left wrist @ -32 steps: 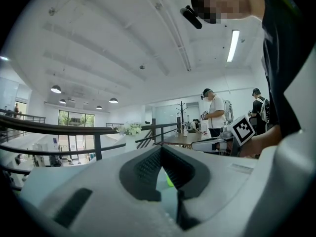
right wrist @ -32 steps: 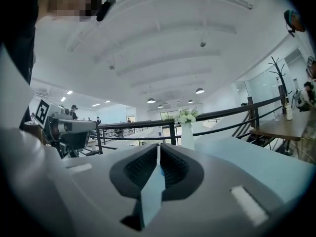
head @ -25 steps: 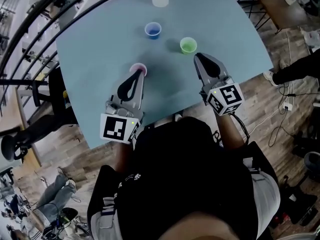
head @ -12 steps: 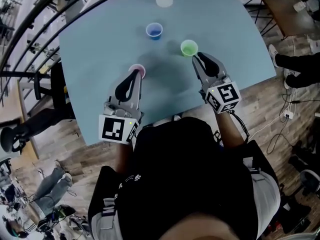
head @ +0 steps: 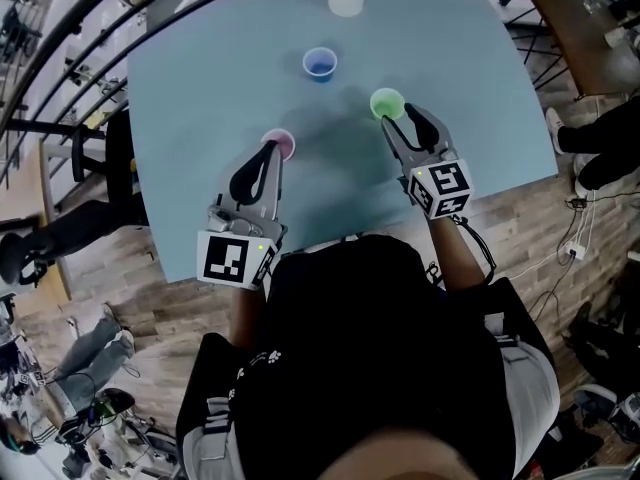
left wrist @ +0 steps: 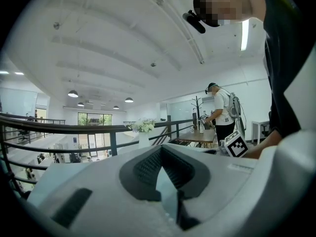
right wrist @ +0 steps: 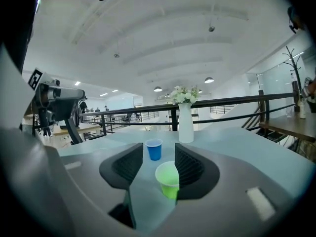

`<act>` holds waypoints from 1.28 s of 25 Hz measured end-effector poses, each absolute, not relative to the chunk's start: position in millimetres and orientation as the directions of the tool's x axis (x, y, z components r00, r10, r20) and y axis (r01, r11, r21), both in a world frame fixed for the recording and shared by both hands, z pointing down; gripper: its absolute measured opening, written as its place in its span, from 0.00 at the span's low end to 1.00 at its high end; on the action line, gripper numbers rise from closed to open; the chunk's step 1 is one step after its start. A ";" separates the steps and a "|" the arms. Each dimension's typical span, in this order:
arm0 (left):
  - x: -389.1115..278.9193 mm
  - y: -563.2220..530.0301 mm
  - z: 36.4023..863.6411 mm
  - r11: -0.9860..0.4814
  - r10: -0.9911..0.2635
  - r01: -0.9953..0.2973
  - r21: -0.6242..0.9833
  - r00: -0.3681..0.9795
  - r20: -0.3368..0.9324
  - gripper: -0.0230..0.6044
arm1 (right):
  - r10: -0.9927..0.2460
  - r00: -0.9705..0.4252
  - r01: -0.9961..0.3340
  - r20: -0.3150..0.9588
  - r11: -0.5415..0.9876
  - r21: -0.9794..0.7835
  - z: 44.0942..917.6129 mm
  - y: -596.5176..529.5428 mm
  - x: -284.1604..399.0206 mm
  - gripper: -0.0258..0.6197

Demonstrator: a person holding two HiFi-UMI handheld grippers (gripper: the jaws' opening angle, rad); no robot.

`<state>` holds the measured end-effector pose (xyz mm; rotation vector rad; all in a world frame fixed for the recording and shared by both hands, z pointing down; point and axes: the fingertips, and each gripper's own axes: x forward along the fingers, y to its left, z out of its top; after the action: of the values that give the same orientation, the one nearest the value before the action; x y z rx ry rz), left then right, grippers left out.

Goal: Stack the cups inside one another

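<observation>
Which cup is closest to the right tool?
The green cup: it stands between the jaws of the right tool, which have just been opening. The blue cup stands farther back, and the pink cup is over by the left tool.

- We see the left gripper (head: 271, 150) stretched forward, almost level, with its cube close to the person's body.
- Its jaws are together at the tips, and we see nothing between them.
- The right gripper (head: 398, 120) also points forward and a little downward. It is well apart from the left one and reaches farther out.
- Its jaws have just been opening and now stand apart. The green cup (right wrist: 168, 177) is between them, close to one jaw, and the pads do not press it.
- We cannot make out the hands themselves behind the grippers.
</observation>
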<state>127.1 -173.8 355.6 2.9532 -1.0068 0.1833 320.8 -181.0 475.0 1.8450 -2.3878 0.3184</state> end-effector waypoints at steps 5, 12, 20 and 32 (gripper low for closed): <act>121.4 -179.3 356.2 -0.770 -0.636 -0.637 -0.028 0.763 0.115 0.02 | -0.933 -0.247 -0.969 0.262 0.231 -0.093 496.4 -193.3 327.8 0.43; 120.8 -183.6 358.6 -0.748 -0.661 -0.663 -0.032 0.739 0.128 0.02 | -0.919 -0.254 -0.967 0.302 0.238 -0.089 514.6 -202.9 336.4 0.51; 114.0 -186.5 359.0 -0.729 -0.682 -0.684 -0.038 0.719 0.134 0.02 | -0.903 -0.253 -0.967 0.346 0.247 -0.064 530.7 -212.1 336.1 0.63; 99.8 -189.3 360.4 -0.691 -0.719 -0.722 -0.040 0.680 0.142 0.02 | -0.880 -0.254 -0.965 0.402 0.256 -0.049 555.6 -225.0 333.7 0.64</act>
<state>99.8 -189.3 360.4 2.8620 -1.2273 0.2286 333.7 -225.0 555.6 1.7036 -2.2390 0.4148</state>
